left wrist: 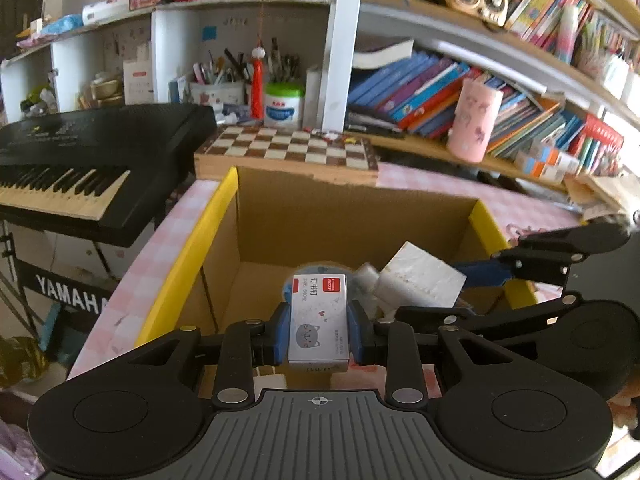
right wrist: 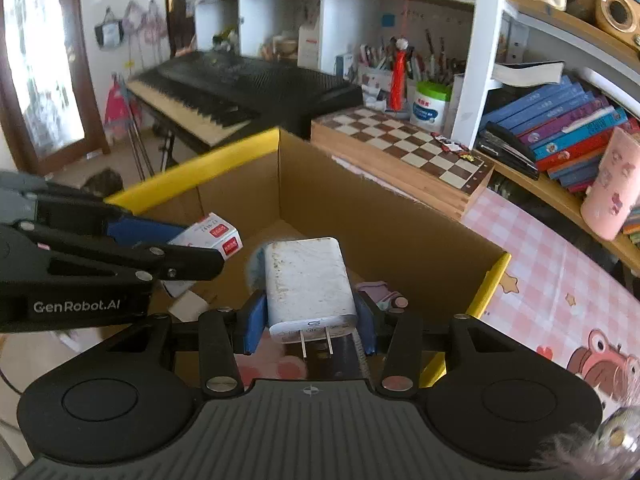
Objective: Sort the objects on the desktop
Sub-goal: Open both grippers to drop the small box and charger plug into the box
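The left gripper (left wrist: 318,334) has its jaws clenched on a small white staple box (left wrist: 318,322) with a grey cat drawing, red labels and the characters 订书钉, held above the open cardboard box (left wrist: 224,216). The right gripper (right wrist: 310,318) has its jaws grasping a scuffed white plug adapter (right wrist: 308,280), prongs toward the camera, over the same cardboard box; the left gripper's side reads "GenRobot.AI", and the keyboard stand (left wrist: 68,294) beside the cardboard box reads "YAMAHA".

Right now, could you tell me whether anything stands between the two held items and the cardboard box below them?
Nothing visible does. The left gripper holds the staple box and the right gripper holds the charger over the open cardboard box.
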